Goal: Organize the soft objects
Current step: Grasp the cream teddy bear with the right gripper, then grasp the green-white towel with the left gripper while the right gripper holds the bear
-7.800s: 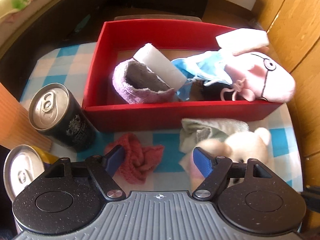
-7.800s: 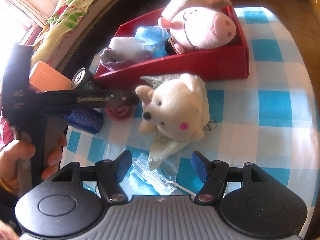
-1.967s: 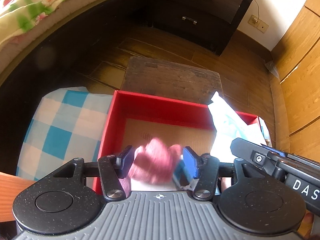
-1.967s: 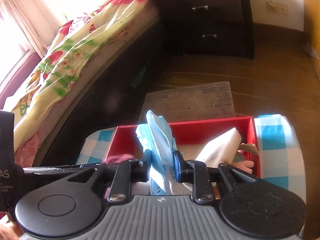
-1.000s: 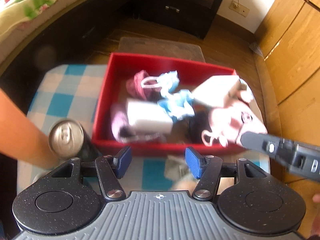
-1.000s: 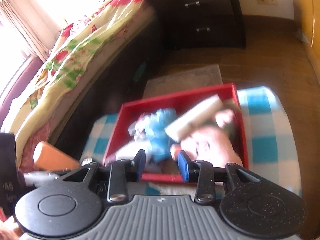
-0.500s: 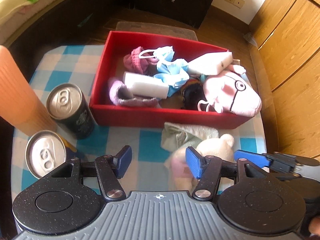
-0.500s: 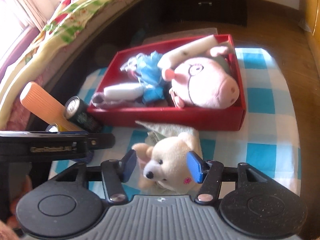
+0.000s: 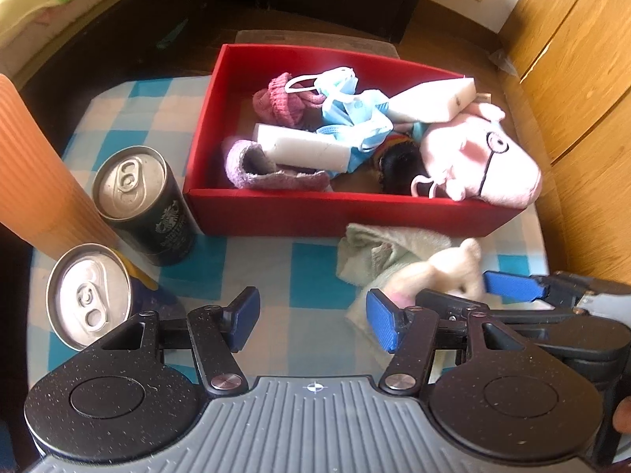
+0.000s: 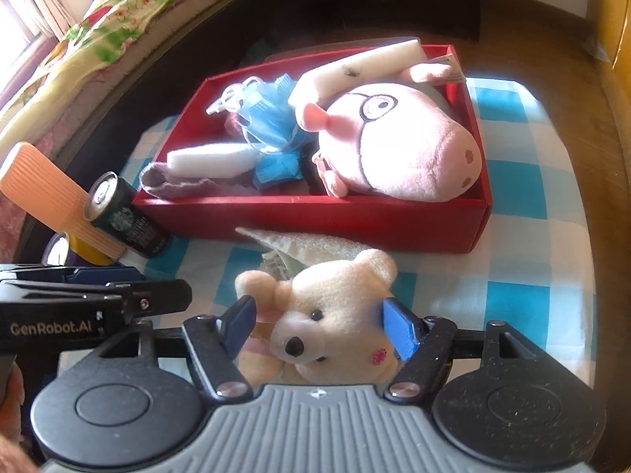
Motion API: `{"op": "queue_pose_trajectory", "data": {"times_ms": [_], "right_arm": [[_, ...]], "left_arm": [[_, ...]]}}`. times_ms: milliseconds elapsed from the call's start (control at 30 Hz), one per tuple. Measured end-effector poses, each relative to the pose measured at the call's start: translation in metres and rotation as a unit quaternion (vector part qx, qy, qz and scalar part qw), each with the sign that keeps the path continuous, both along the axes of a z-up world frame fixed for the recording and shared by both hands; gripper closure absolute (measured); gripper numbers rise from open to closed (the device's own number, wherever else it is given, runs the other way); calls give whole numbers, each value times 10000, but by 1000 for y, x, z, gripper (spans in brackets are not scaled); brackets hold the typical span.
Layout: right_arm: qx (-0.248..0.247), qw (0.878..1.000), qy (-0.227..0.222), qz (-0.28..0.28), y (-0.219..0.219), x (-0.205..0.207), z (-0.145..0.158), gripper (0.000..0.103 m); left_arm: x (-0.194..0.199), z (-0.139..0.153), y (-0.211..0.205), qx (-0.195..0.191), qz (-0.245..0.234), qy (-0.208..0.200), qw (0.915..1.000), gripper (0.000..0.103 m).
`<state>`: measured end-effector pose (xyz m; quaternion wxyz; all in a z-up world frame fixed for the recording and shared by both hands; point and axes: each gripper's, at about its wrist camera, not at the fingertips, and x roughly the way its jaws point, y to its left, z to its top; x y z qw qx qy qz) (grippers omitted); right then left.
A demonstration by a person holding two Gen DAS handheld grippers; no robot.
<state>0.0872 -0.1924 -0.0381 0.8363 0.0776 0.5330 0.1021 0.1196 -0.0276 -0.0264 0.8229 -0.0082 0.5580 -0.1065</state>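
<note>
My right tool (image 10: 317, 321) is opening around the cream teddy bear (image 10: 335, 315) on the tabletop (image 10: 524, 236) before the red box (image 10: 315, 216), its pads not gripping it. My left tool (image 9: 313, 313) hangs open, empty.

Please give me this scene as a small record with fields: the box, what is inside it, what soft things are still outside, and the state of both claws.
box: red box on the checked tablecloth
inside: pink pig plush, blue face masks, two white sponges, pink knit piece, purple sock
outside: cream teddy bear, pale green cloth under it
other: two cans, orange cup
left claw: open, nothing between its fingers
right claw: opening, astride the bear's head, pads not pressing
</note>
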Motion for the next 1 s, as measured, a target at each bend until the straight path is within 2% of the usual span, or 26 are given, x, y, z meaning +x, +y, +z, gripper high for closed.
{"op": "queue_pose_trajectory", "data": {"times_ms": [167, 267, 300, 400, 433, 600, 833, 1000], "right_arm": [[41, 10000, 85, -4, 0, 0, -11, 42], [-120, 9997, 68, 196, 3, -3, -15, 43], [-162, 9995, 44, 255, 5, -5, -15, 47], [-160, 9994, -25, 313, 2, -9, -10, 69], [-38, 9996, 6, 268, -3, -9, -8, 71], [270, 9996, 53, 118, -24, -16, -4, 77], [642, 9978, -58, -134, -54, -33, 10, 78], [726, 9964, -105, -423, -78, -49, 14, 78]], "left_arm": [[-5, -1, -1, 141, -90, -84, 9998, 42], [-8, 0, -4, 267, -153, -197, 9993, 42], [-9, 0, -6, 312, -198, -240, 9990, 42], [-14, 2, -11, 424, -304, -347, 9980, 41], [-15, 2, -13, 446, -335, -368, 9978, 41], [-20, 7, -18, 544, -452, -493, 9963, 40], [-24, 8, -28, 618, -548, -542, 9951, 36], [-18, -11, -38, 343, -489, -178, 9981, 34]]}}
